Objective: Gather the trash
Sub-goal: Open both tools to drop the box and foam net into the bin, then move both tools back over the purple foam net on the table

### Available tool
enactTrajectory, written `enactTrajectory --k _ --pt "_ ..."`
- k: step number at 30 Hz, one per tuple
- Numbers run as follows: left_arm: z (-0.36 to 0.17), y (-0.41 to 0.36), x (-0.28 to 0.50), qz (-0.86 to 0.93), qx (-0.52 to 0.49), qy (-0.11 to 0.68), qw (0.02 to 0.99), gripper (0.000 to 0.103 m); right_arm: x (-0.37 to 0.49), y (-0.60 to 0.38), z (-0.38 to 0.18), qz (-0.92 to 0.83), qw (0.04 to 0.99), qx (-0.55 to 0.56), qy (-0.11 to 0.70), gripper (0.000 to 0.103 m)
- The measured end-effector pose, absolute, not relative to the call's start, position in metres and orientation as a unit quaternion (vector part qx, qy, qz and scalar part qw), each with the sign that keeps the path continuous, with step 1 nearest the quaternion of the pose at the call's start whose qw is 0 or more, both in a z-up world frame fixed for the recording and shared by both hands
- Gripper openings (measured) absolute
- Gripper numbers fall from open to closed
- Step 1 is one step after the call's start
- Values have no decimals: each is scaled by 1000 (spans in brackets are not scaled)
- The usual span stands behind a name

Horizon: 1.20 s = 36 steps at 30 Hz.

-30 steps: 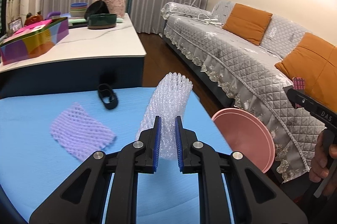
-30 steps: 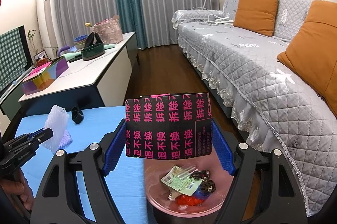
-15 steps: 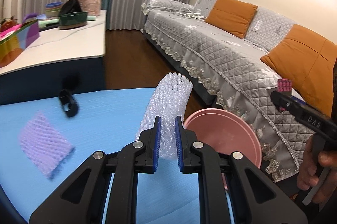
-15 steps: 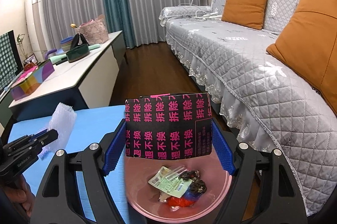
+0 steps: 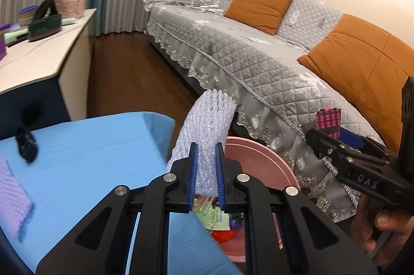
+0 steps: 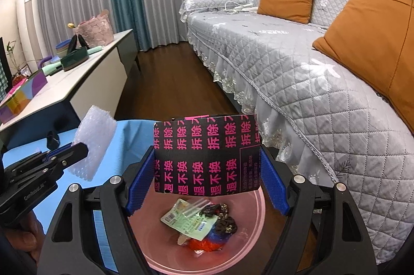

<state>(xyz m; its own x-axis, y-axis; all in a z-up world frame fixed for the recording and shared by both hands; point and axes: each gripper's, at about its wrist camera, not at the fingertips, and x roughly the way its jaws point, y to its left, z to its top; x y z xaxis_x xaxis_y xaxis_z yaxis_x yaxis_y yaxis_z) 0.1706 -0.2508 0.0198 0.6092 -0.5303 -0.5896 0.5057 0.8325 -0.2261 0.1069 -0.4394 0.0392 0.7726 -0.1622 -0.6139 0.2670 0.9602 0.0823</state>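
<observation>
My left gripper (image 5: pixel 206 153) is shut on a white foam net sleeve (image 5: pixel 207 124), which stands up between its blue pads at the right edge of the blue table (image 5: pixel 90 158), partly over the pink bin (image 5: pixel 261 158). My right gripper (image 6: pixel 207 161) is shut on a black card with pink characters (image 6: pixel 207 156), held flat and upright above the bin (image 6: pixel 248 249). Wrappers and a label (image 6: pixel 199 225) lie in the bin's bottom. In the right wrist view the left gripper (image 6: pixel 77 149) and its foam net (image 6: pixel 94 140) sit to the left of the card.
On the blue table lie a small black item (image 5: pixel 26 145) and a purple foam net (image 5: pixel 10 200) at the far left. A grey quilted sofa (image 6: pixel 297 67) with orange cushions runs along the right. A white cabinet (image 6: pixel 85 78) with boxes and bowls stands behind the table.
The left gripper has swung right with the foam net, from over the table to the bin's edge. The right gripper with the card has moved a little closer over the bin.
</observation>
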Motion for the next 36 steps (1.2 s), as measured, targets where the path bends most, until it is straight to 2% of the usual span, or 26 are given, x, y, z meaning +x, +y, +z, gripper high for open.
enactTrajectory --k 7,8,10,11,25,36 --pt "14 -271 178 -314 -16 349 883 16 111 -446 32 -131 932 80 328 80" --pt "14 -272 179 -315 -16 351 882 19 111 -447 31 -134 931 81 331 82" --pt "14 -273 181 -314 -19 352 881 37 111 -450 31 -141 929 82 332 88" --pt "14 -272 181 -314 -23 353 881 38 111 -451 31 -143 928 85 333 88" --pt "35 -238 162 -296 -25 339 892 38 109 -438 43 -133 935 95 314 89" --pt "58 -151 125 -244 -31 318 916 38 100 -382 73 -88 953 92 275 85"
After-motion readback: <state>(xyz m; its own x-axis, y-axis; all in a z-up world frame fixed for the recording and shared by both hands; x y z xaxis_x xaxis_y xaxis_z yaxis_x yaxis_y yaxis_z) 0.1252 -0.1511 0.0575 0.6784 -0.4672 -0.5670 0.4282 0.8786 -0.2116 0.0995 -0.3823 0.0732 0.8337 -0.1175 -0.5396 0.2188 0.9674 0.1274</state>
